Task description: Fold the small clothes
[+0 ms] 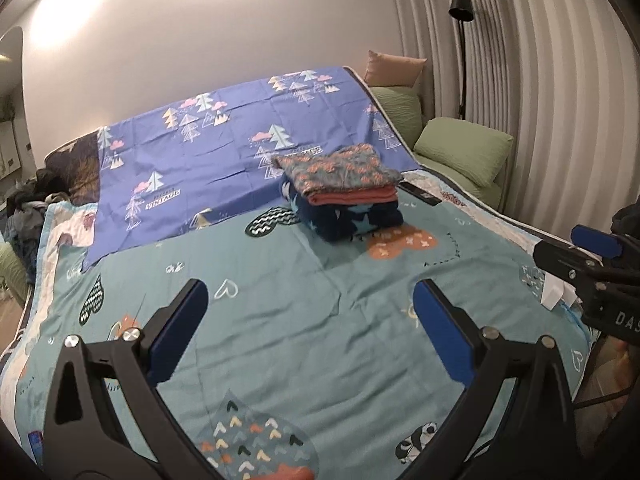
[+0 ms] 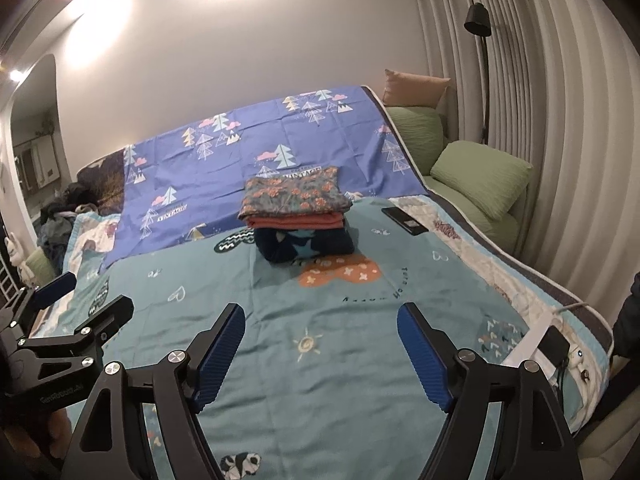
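Left wrist view shows the left gripper [image 1: 310, 292] with jaws spread wide and empty above the teal bedspread [image 1: 280, 320]. The right gripper [image 2: 320, 316] is likewise apart, holding nothing. One stack of three folded clothes [image 2: 298, 216] sits mid-bed, a phone [image 2: 404, 220] just beside it. Two green pillows [image 2: 480, 176] line the far edge.

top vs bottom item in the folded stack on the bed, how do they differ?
Colour: the top garment is grey-teal with an orange floral print; the bottom garment is dark navy with light blue stars.
Bulk: the top garment lies thin and flat; the bottom garment is a thicker, rounded bundle.
Footprint: the top garment overhangs the stack's sides; the bottom garment sits narrower beneath.
Shared: both are folded, in one stack, with an orange-red piece between them.
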Tool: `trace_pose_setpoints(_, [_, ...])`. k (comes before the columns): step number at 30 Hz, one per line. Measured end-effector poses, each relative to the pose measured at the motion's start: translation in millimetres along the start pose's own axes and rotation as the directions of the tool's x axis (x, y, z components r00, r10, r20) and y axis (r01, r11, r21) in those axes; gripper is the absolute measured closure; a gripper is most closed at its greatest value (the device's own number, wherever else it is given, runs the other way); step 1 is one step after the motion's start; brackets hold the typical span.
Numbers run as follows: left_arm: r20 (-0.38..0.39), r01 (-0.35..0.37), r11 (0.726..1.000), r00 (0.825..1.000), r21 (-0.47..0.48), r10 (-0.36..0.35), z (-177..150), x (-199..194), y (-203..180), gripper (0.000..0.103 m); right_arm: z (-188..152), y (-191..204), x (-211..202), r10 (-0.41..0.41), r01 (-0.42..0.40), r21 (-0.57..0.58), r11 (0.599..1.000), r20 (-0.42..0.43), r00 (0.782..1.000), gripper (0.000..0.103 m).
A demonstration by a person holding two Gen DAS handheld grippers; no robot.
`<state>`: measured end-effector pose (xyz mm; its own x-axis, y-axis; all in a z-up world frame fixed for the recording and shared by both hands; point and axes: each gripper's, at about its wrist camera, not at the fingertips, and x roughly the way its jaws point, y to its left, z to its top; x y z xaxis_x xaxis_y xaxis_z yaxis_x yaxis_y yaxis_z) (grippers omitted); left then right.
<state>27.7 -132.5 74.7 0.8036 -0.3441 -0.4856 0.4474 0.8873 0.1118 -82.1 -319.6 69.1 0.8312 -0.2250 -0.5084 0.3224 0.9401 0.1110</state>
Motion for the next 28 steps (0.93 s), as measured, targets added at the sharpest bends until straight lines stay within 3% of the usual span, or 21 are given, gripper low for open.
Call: trace_pose_setpoints(28, [0.022,-0.019,1.0,1.0,0.017,0.019,-8,-11,-7,0.001,-4,5,0,0.011,-0.011,-0.022,1.0,-0.01,1.0,0.022])
